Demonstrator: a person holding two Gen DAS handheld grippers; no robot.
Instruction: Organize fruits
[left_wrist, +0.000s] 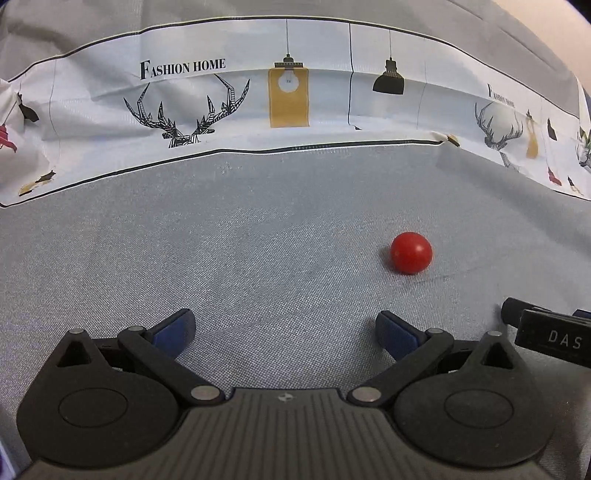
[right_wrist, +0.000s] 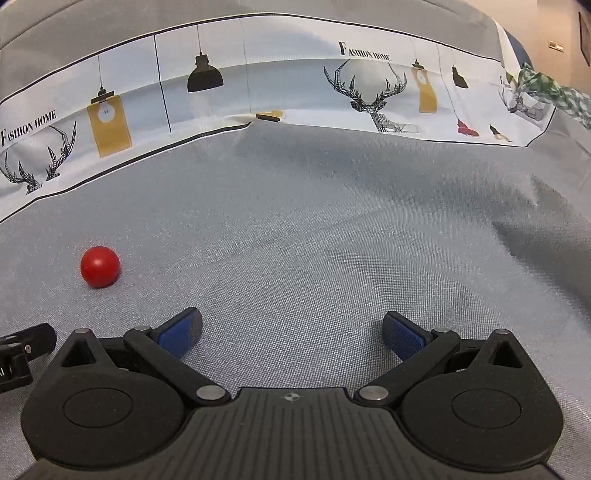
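Note:
A small round red fruit (left_wrist: 411, 252) lies on the grey cloth, ahead and to the right of my left gripper (left_wrist: 286, 332). That gripper is open with nothing between its blue-padded fingers. In the right wrist view the same red fruit (right_wrist: 100, 266) sits ahead and to the left of my right gripper (right_wrist: 291, 334), which is also open and holds nothing. Each gripper hovers just above the cloth, short of the fruit. Part of the right gripper's body (left_wrist: 550, 338) shows at the right edge of the left view.
Grey woven cloth (right_wrist: 314, 258) covers the surface, with folds and a raised ridge at the right (right_wrist: 535, 236). A white printed band (left_wrist: 295, 92) with deer, lamps and "FASHION HOME" runs across the back. A green checked cloth (right_wrist: 554, 92) lies at the far right.

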